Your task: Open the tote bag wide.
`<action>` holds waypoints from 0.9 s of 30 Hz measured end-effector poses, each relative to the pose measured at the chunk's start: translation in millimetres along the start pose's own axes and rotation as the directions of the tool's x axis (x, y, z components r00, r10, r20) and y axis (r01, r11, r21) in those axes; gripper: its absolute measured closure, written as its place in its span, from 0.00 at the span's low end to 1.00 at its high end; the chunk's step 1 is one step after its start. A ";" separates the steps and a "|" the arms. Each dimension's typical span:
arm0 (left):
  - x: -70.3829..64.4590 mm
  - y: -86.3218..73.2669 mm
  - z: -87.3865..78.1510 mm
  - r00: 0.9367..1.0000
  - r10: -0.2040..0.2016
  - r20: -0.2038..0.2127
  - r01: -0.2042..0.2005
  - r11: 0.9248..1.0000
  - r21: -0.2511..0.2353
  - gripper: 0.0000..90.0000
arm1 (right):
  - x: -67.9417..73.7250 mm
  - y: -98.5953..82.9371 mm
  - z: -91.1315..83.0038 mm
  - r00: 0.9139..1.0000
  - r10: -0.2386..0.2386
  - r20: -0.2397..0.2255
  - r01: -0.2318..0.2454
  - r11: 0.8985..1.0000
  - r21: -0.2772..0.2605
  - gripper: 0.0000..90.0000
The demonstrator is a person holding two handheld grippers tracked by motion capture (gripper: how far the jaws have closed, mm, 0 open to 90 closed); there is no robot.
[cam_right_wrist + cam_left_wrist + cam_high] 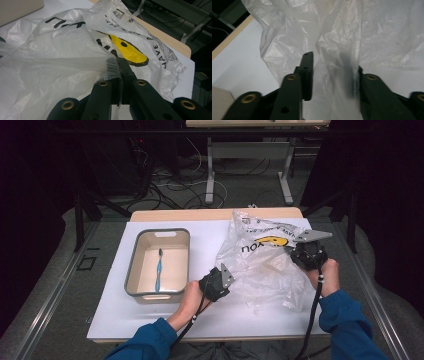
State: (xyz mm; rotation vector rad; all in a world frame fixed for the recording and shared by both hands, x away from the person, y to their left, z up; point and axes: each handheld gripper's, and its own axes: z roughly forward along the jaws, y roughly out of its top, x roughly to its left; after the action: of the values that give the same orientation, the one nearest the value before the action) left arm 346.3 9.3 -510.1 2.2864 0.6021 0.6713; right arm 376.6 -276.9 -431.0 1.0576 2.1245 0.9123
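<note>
A thin white plastic bag [260, 265] printed with a yellow smiley face lies crumpled on the right half of the white mat. My right gripper [300, 251] is at the bag's far right edge. In the right gripper view its jaws [117, 61] are shut on a fold of the bag [62, 45], just below the smiley. My left gripper [220, 277] is at the bag's near left edge. In the left gripper view its jaws [329, 58] stand apart, with bag film [387, 32] hanging between them and veiling the right jaw.
A beige bin [132, 265] with a grey rim sits on the left of the white mat [150, 320], and a blue toothbrush [159, 270] lies inside it. The wooden table edge [200, 214] runs along the far side. Beyond it are desk legs and cables.
</note>
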 end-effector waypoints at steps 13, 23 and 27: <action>15.3 22.4 -29.8 0.992 -0.082 -0.097 0.059 0.975 -0.214 0.99 | -3.3 11.5 -11.4 0.998 -0.014 0.058 0.017 0.998 -0.059 1.00; 23.8 25.7 -30.3 0.985 -0.130 -0.117 0.099 0.966 -0.239 0.99 | -7.5 8.6 -6.8 0.998 0.007 0.062 -0.006 1.000 -0.019 0.90; 31.0 23.7 -30.8 0.977 -0.169 -0.129 0.132 0.958 -0.253 0.99 | -8.5 0.5 4.4 1.000 0.025 0.017 -0.026 0.998 0.048 0.73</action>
State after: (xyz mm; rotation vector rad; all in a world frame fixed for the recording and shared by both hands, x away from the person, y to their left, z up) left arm 356.7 25.7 -464.4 1.9542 0.7156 0.8005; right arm 384.4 -282.4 -431.6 1.1153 2.1336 0.8649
